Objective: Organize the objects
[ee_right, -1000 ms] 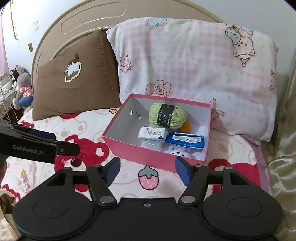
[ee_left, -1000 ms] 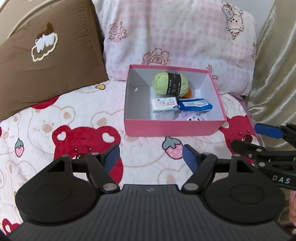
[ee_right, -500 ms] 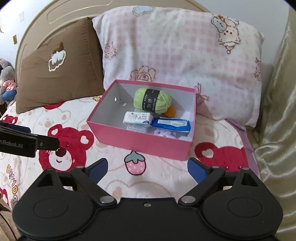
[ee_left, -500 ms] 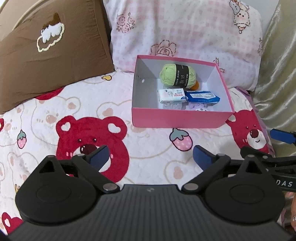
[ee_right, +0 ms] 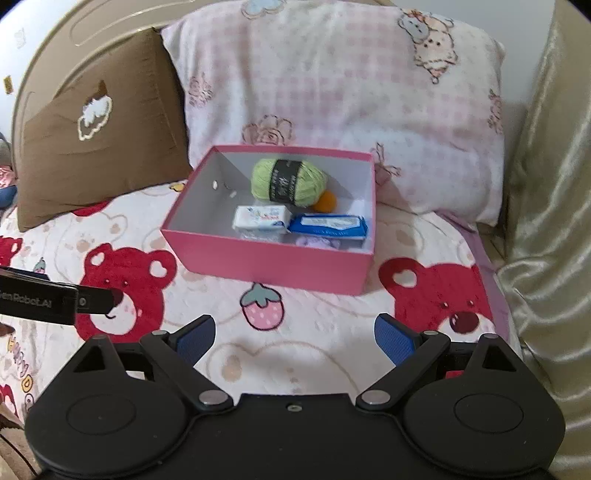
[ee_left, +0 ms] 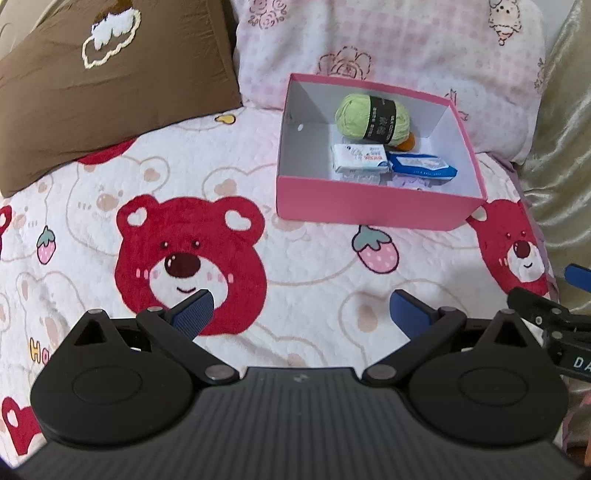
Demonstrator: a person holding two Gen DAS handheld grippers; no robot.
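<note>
A pink open box (ee_left: 369,206) (ee_right: 273,262) sits on the bear-print bedspread in front of the pillows. Inside lie a green yarn ball (ee_left: 373,120) (ee_right: 288,181), a white tissue pack (ee_left: 360,157) (ee_right: 260,217), a blue wipes pack (ee_left: 423,168) (ee_right: 328,225), a small orange ball (ee_left: 408,142) (ee_right: 327,201) and a pale purple item (ee_right: 317,243) half hidden by the front wall. My left gripper (ee_left: 301,304) hovers open over the bedspread, short of the box. My right gripper (ee_right: 293,328) is open too, nothing between its pads.
A brown pillow (ee_left: 110,92) and a pink checked pillow (ee_left: 388,48) lean against the headboard (ee_right: 92,22). Shiny beige fabric (ee_right: 546,221) borders the bed on the right. One of the left gripper's fingers (ee_right: 55,299) juts in at the right wrist view's left edge.
Both grippers' jaws have spread wider. Both have sunk a little toward the bedspread and tipped downward. The box and its contents have not moved.
</note>
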